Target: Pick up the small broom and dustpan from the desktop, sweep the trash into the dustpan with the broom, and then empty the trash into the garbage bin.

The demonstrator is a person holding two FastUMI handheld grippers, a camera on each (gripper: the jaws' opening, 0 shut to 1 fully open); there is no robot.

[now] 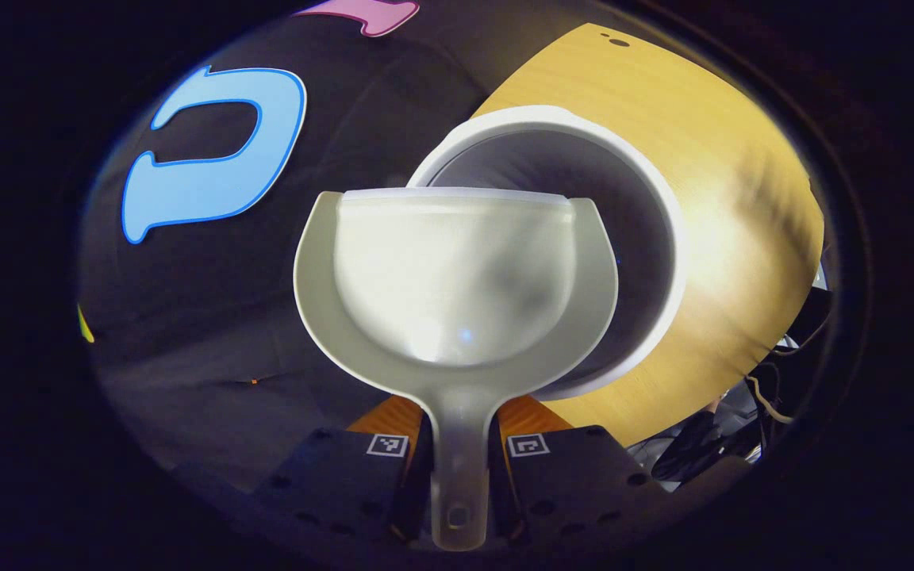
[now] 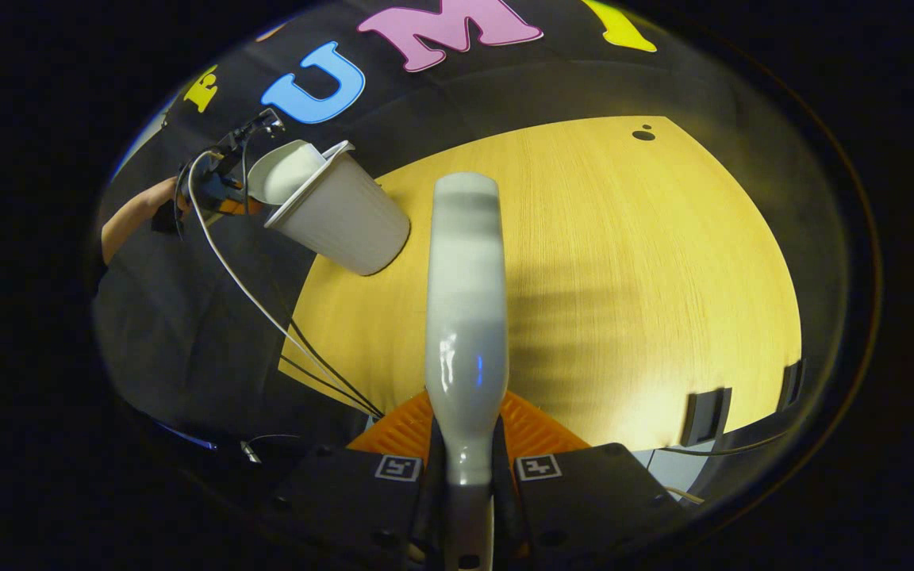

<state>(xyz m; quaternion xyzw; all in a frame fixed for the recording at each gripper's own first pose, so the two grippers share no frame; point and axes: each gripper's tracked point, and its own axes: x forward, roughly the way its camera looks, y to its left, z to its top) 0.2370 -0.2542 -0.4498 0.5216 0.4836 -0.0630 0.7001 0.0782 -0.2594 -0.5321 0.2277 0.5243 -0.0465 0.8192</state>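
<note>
My left tongs [image 1: 457, 468] grasp the dustpan [image 1: 457, 270] over the bin [image 1: 647, 198] at the worktop [image 1: 743, 238] edge; I tip steadily. Right tongs [image 2: 469, 476] grasp the broom [image 2: 465, 301].

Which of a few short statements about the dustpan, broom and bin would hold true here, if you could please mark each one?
1. The left gripper is shut on the dustpan handle. True.
2. The dustpan is held over the mouth of the bin. True.
3. The bin lies tipped over on the floor. False: it stands on the wooden table.
4. The right gripper is open and holds nothing. False: it is shut on the broom.
5. The dustpan rests flat on the table. False: it is tilted at the bin's rim.
</note>
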